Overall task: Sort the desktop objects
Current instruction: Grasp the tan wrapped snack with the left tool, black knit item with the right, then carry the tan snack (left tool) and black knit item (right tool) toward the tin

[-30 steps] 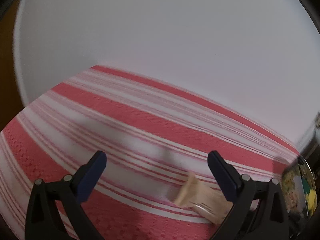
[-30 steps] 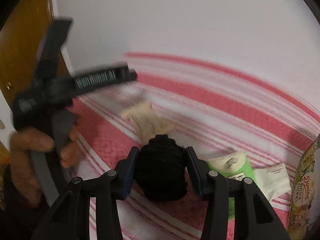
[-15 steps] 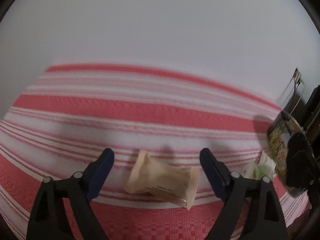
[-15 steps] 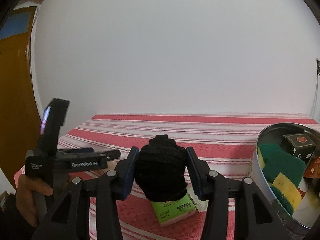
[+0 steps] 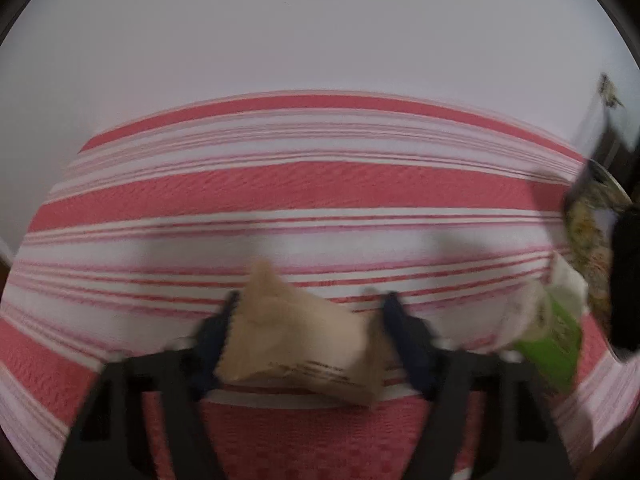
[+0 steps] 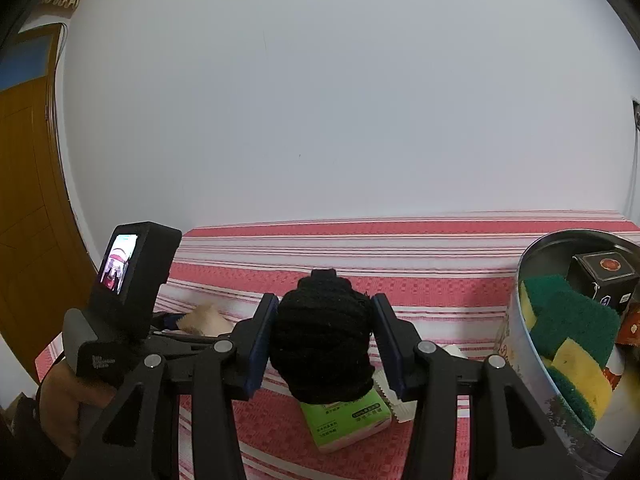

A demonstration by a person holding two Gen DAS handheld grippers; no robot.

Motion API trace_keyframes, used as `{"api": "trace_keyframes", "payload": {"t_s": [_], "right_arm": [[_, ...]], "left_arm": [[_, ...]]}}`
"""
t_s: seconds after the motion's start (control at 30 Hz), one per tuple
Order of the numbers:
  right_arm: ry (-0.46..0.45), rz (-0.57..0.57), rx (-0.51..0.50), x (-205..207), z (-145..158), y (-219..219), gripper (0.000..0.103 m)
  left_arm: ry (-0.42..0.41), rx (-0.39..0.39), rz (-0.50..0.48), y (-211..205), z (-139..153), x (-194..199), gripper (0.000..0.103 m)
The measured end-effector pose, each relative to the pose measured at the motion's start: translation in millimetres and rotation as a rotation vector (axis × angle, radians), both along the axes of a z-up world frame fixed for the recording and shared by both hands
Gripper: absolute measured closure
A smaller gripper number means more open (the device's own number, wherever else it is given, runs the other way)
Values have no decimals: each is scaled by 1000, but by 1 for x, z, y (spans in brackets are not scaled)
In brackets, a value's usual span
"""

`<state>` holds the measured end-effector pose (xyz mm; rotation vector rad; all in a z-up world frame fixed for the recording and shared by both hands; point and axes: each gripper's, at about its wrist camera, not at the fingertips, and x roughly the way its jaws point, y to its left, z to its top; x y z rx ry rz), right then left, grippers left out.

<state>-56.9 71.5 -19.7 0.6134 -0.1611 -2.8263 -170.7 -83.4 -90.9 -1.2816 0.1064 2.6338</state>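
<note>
My left gripper (image 5: 308,332) is closing around one beige packet (image 5: 298,344) on the striped surface (image 5: 320,188); a skewed pinch may squirt it loose. My right gripper (image 6: 325,334) clamps one black yarn ball (image 6: 324,340), one green tissue pack (image 6: 346,420) below, one tin (image 6: 524,280) at right holding two sponges (image 6: 572,328).

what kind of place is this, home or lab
Most likely a room in a home: a red-and-white striped cloth covers the table, a wooden door stands by a plain wall, and a biscuit tin holds sponges.
</note>
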Motion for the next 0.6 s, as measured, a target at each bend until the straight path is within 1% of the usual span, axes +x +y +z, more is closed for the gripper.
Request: {"api": "trace_keyframes", "payload": {"t_s": [0.03, 0.1, 0.17, 0.23, 0.33, 0.43, 0.47, 0.53, 0.6], "right_arm": [[0, 1, -1, -1, 0, -1, 53], [-4, -2, -3, 0, 1, 0, 53], [-10, -5, -6, 2, 3, 1, 53], [-14, -10, -12, 8, 10, 18, 53], [-18, -15, -18, 6, 9, 20, 53], [-2, -24, -23, 9, 10, 24, 53], [16, -30, -25, 12, 11, 26, 53], [48, -36, -25, 20, 19, 25, 53], [87, -45, -17, 24, 17, 25, 53]], "left_arm": [[4, -4, 3, 0, 0, 0, 58], [8, 8, 20, -6, 1, -4, 70], [3, 45, 30, -11, 2, -5, 71], [3, 56, 31, -16, 1, -5, 71], [3, 85, 37, -22, 1, -5, 76], [20, 198, 53, -35, 5, 1, 76], [41, 242, 58, -40, 7, 3, 76], [92, 288, 67, -44, 13, 9, 76], [206, 290, 80, -44, 25, 21, 76]]}}
